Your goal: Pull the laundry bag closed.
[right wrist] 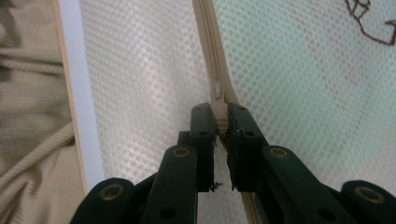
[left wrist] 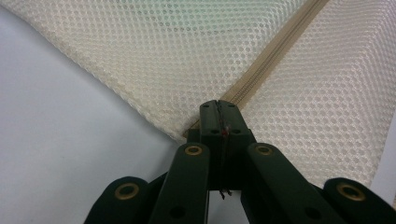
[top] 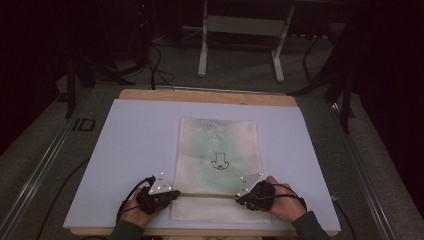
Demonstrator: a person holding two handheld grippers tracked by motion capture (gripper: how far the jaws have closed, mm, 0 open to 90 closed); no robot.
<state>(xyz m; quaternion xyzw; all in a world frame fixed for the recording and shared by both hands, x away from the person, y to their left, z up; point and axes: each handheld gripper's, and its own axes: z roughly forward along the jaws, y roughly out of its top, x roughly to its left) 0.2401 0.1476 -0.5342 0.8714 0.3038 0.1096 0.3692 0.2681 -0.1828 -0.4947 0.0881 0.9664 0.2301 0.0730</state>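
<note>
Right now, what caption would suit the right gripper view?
Right hand-held gripper clamped on the zipper pull of a cream mesh bag on a pale mat.

Black jaws, brass rivets; grey three-cornered plates; dark sleeves.

A pale blue mat (top: 135,150) covers the wooden table (top: 200,96).

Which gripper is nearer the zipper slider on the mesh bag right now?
Right. The right gripper has its jaws shut on the zipper slider of the mesh bag. The left gripper is clamped at the zipper's opposite end, at the bag's left edge.
</note>
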